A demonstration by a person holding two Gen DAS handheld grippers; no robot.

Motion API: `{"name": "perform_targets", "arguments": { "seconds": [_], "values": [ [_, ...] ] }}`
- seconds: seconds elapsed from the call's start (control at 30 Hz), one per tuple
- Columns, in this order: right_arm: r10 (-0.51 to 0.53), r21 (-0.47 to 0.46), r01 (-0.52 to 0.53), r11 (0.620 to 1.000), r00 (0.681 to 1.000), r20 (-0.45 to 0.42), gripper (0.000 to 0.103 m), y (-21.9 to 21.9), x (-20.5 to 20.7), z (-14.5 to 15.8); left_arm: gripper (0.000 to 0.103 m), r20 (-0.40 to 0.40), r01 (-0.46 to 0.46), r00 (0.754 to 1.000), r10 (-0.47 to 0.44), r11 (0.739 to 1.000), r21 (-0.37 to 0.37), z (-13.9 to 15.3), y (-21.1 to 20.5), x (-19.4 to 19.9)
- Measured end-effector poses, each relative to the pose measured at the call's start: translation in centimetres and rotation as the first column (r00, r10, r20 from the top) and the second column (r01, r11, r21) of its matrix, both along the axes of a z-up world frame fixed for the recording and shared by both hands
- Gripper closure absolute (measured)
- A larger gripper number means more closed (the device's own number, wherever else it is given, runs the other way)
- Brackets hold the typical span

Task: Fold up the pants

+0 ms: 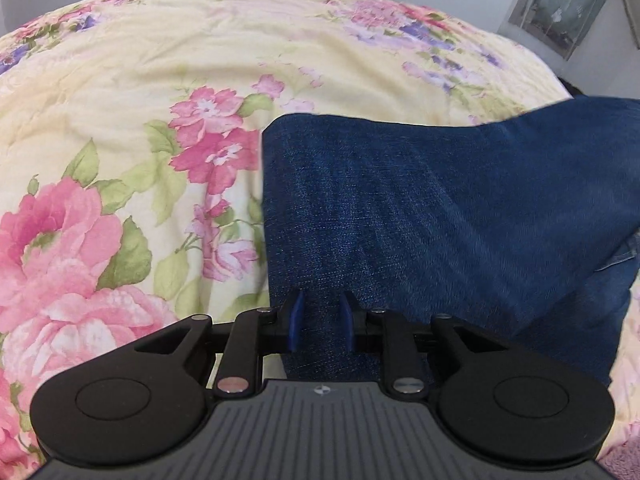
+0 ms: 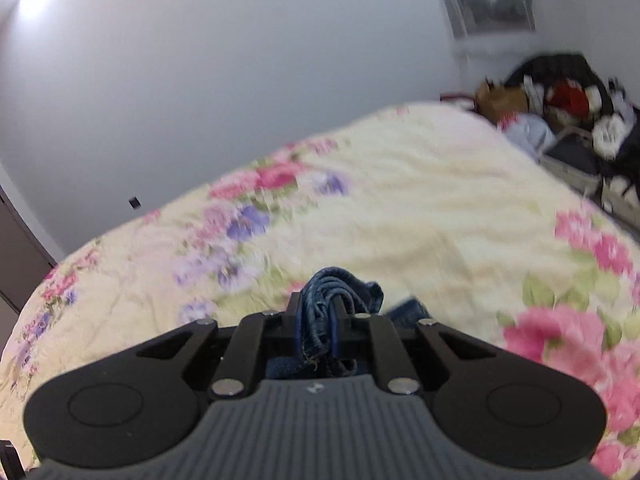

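Left gripper (image 1: pixel 322 322): fingers slightly apart, denim pants (image 1: pixel 440 216) between them; pad contact cannot be determined. Pants lie centre-right on floral bedspread (image 1: pixel 120 120), cut off at the right edge. Right gripper (image 2: pixel 320 320): clamped on bunched denim; view blurred.

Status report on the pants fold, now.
Right gripper shut on bunched denim. Left gripper jaws parted, jeans lying between them, grip unclear. Jeans on floral bedspread. Nothing in the way.

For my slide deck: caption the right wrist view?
Right tool clamps bunched blue jeans above a floral quilt.
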State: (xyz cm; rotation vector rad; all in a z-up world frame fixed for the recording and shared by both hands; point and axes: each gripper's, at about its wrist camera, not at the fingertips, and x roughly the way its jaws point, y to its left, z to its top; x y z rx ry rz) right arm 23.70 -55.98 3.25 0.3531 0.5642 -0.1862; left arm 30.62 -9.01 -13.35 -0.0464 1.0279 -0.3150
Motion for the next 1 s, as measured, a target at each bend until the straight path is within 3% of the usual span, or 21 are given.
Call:
{"name": "perform_targets", "arguments": {
  "seconds": [0.07, 0.1, 0.2, 0.27, 0.37, 0.5, 0.63, 0.77, 0.87, 0.93, 1.0],
  "values": [
    [-0.012, -0.112, 0.007, 0.994, 0.999, -0.046, 0.096, -0.1, -0.4, -1.1, 0.077, 0.005, 0.017, 1.000, -0.017, 1.000, 0.022, -0.1, -0.5, -0.3],
    [-0.044, -0.140, 0.026, 0.990, 0.992, -0.122, 0.096, -0.8, -0.2, -3.2, 0.077, 0.007, 0.031, 0.999, -0.031, 0.999, 0.038, -0.3, -0.9, -0.3],
    [-0.135, -0.127, 0.096, 0.987, 0.929, -0.345, 0.096, -3.1, 0.0, -11.1, 0.077, 0.009, 0.054, 0.998, -0.054, 0.996, 0.075, -0.6, -1.6, -0.5],
    [-0.152, -0.110, 0.121, 0.987, 0.927, -0.343, 0.096, -3.7, -0.8, -14.1, 0.077, 0.008, 0.064, 0.998, -0.065, 0.994, 0.089, -0.5, -1.9, -0.5],
    [-0.162, -0.135, 0.124, 0.983, 0.931, -0.326, 0.096, -3.3, -0.7, -14.3, 0.077, -0.001, 0.068, 0.998, -0.068, 0.994, 0.085, -0.4, -1.6, -0.4],
    [-0.150, -0.169, 0.107, 0.980, 0.952, -0.266, 0.097, -2.9, -0.9, -11.8, 0.078, 0.000, 0.073, 0.997, -0.073, 0.995, 0.072, -0.6, -1.3, -0.7],
    [-0.153, -0.251, 0.068, 0.966, 0.930, -0.335, 0.097, -2.4, 0.0, -14.6, 0.078, -0.029, 0.062, 0.998, -0.060, 0.997, 0.040, -0.3, -0.6, -1.4],
    [-0.173, -0.296, 0.067, 0.953, 0.921, -0.349, 0.095, -1.7, 0.1, -16.1, 0.079, -0.068, 0.139, 0.989, -0.134, 0.988, 0.074, 0.0, -0.2, -3.3],
    [-0.187, -0.314, 0.071, 0.947, 0.915, -0.357, 0.090, -1.7, -0.3, -15.4, 0.085, -0.165, 0.197, 0.971, -0.175, 0.972, 0.128, -1.9, 0.0, -4.6],
    [-0.202, -0.343, 0.073, 0.937, 0.912, -0.357, 0.079, -1.7, -0.8, -14.6, 0.087, -0.129, 0.200, 0.975, -0.183, 0.971, 0.134, -2.1, 0.5, -5.5],
    [-0.209, -0.350, 0.079, 0.933, 0.914, -0.349, 0.076, -1.9, -1.7, -13.6, 0.087, -0.117, 0.189, 0.977, -0.179, 0.978, 0.085, -1.2, 1.2, -5.6]
  ]
}}
